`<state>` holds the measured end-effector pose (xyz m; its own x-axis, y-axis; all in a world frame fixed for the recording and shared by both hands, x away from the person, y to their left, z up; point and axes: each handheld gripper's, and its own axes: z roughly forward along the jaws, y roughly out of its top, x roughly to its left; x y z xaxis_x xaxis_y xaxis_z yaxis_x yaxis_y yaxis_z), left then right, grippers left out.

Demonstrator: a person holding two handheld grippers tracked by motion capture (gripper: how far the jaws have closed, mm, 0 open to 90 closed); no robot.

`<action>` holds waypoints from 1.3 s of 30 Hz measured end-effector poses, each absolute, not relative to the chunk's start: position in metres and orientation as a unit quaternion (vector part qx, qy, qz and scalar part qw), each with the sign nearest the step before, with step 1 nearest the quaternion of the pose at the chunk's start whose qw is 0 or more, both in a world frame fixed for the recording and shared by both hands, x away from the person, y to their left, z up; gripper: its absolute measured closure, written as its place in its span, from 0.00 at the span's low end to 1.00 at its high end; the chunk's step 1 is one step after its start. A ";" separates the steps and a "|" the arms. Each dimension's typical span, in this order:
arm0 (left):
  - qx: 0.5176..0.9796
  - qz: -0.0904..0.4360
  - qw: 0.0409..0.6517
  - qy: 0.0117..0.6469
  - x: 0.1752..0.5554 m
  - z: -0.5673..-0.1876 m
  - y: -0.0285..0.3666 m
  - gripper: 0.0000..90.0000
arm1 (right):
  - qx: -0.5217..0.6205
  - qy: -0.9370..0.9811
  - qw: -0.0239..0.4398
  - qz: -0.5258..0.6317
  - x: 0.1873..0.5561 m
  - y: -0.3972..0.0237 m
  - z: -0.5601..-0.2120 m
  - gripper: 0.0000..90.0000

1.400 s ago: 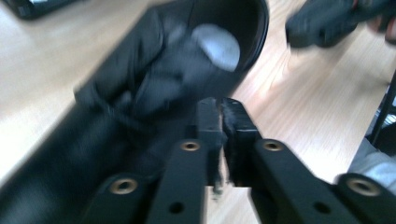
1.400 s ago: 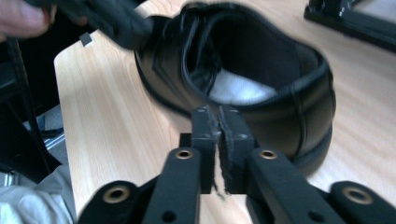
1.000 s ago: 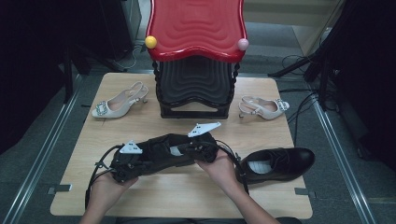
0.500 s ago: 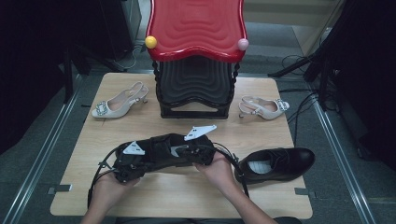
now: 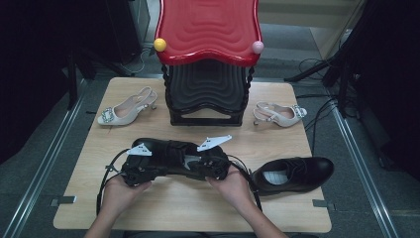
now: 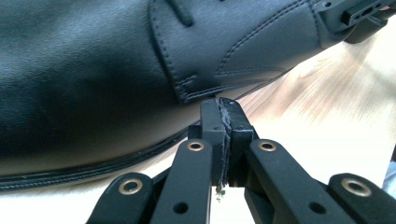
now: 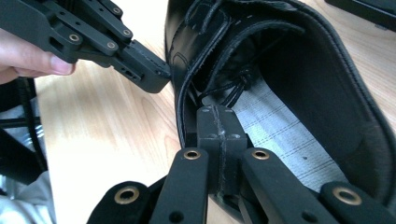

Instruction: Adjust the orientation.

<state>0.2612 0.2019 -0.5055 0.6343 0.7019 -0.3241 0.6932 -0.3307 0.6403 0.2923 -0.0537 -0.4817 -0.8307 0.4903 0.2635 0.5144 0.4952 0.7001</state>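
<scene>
A black leather lace-up shoe (image 5: 171,152) lies on the wooden table (image 5: 163,213), in the middle near the front, between my two grippers. My left gripper (image 6: 225,105) is shut with nothing between its jaws; its tips touch the shoe's side (image 6: 116,70) just above the sole. In the high view this left gripper (image 5: 141,169) sits at the shoe's left end. My right gripper (image 7: 217,112) is shut too, and its tips rest at the rim of the shoe's opening (image 7: 299,93), over the grey insole. In the high view the right gripper (image 5: 214,166) is at the shoe's right end.
The matching black shoe (image 5: 293,173) lies to the right on the table. A beige heeled sandal (image 5: 126,113) lies at the back left, another (image 5: 280,114) at the back right. A red stool top on a black stack (image 5: 208,74) stands at the back middle.
</scene>
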 end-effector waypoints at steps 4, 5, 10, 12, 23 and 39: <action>0.824 0.003 0.382 0.419 0.266 -0.507 0.197 0.99 | -0.300 -0.858 0.001 -0.417 0.293 -0.061 -0.480 1.00; 0.826 0.001 0.382 0.416 0.267 -0.508 0.196 0.99 | -0.303 -0.856 0.005 -0.419 0.293 -0.063 -0.479 1.00; 0.830 -0.002 0.383 0.407 0.271 -0.507 0.193 0.99 | -0.314 -0.845 -0.049 -0.431 0.290 -0.077 -0.467 1.00; 0.829 -0.007 0.384 0.408 0.272 -0.508 0.192 0.99 | -0.327 -0.837 -0.055 -0.436 0.292 -0.087 -0.462 1.00; 0.830 -0.003 0.387 0.401 0.271 -0.509 0.193 0.99 | -0.377 -0.812 -0.067 -0.440 0.317 -0.113 -0.463 1.00; 0.808 -0.004 0.412 0.420 0.269 -0.514 0.199 0.99 | -0.369 -0.833 -0.038 -0.410 0.334 -0.096 -0.486 1.00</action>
